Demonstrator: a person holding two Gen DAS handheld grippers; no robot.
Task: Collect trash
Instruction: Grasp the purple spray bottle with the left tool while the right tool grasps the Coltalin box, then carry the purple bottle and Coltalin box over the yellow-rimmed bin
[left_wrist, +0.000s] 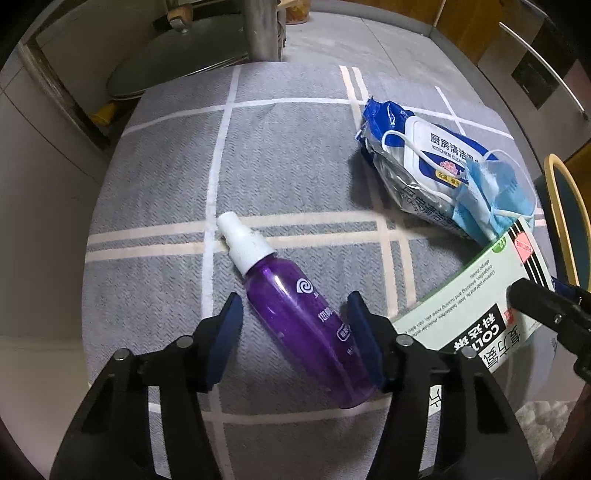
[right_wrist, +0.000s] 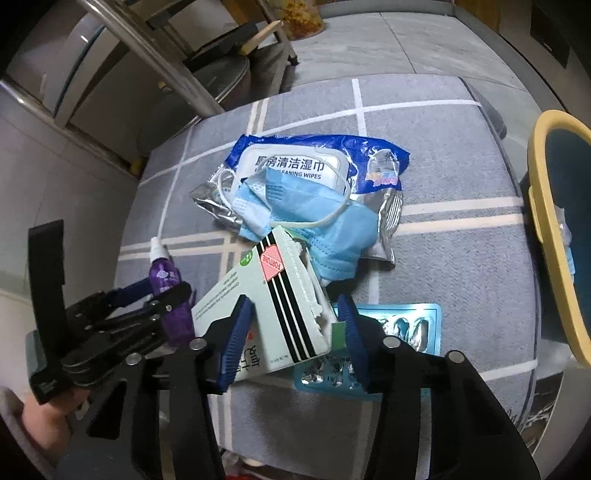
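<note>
Nearest, the left hand-held gripper (left_wrist: 293, 334) straddles the lower body of the purple spray bottle (left_wrist: 295, 317); its right pad touches the bottle, its left pad stands clear, so nothing is gripped. The right hand-held gripper (right_wrist: 291, 332) has one pad against the tilted medicine box (right_wrist: 266, 306), the other apart, over a blister pack (right_wrist: 402, 328). Beyond, a blue face mask (right_wrist: 317, 221) lies on the wipes packet (right_wrist: 295, 166). Bare grey checked surface (left_wrist: 166, 166) opens leftward to its rounded edge; the yellow-rimmed bin (right_wrist: 554, 229) stands past the right edge.
</note>
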